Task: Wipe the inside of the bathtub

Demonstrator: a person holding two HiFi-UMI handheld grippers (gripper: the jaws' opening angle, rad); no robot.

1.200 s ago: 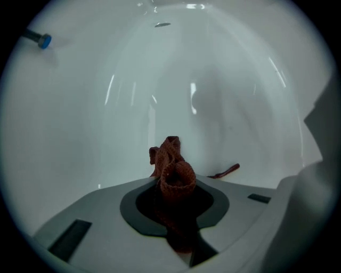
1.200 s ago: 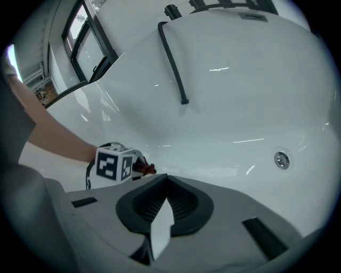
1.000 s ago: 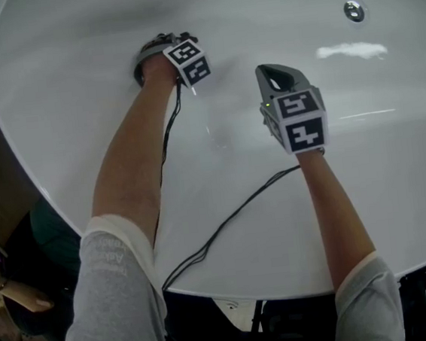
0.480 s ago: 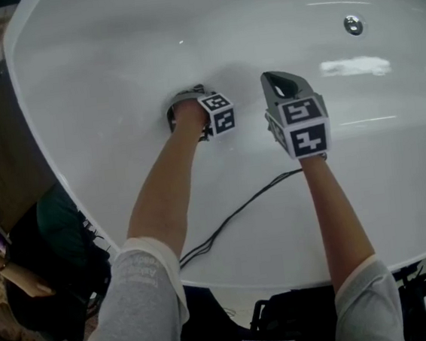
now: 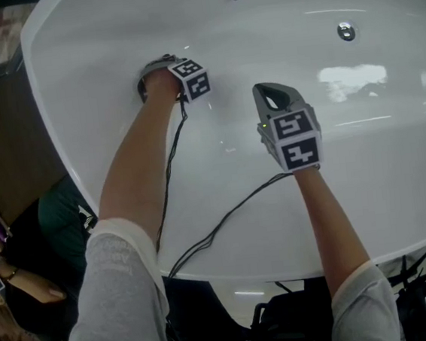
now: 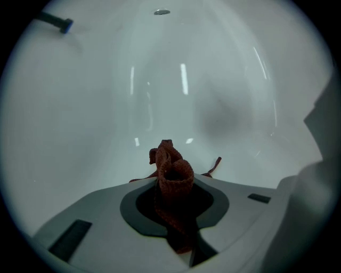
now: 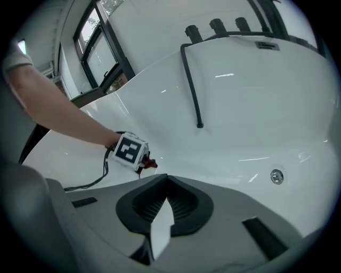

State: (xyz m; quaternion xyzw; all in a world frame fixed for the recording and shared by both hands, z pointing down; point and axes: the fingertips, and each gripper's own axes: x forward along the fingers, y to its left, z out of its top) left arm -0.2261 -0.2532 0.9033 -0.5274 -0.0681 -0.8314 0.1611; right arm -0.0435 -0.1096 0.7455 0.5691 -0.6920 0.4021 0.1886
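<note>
The white bathtub (image 5: 104, 139) fills the head view. My left gripper (image 5: 155, 67) reaches to the tub's far left wall, mostly hidden under the hand and its marker cube (image 5: 192, 79). It is shut on a reddish-brown cloth (image 6: 171, 170), which bunches up between the jaws in the left gripper view (image 6: 173, 181) and lies against the white surface. The right gripper view shows that cloth (image 7: 149, 164) peeking out beside the left gripper (image 7: 129, 151). My right gripper (image 5: 267, 92) hovers over the middle of the tub, shut (image 7: 167, 178) and holding nothing.
A chrome drain (image 5: 346, 31) sits at the tub's far right. A black hose (image 7: 192, 85) hangs down the back wall from fittings on the rim. A black cable (image 5: 225, 217) trails from the left gripper over the near rim. Windows stand beyond the tub.
My left gripper with the cloth slid toward the tub's middle half a second ago and is now back at the far left wall. The right gripper has barely moved.
</note>
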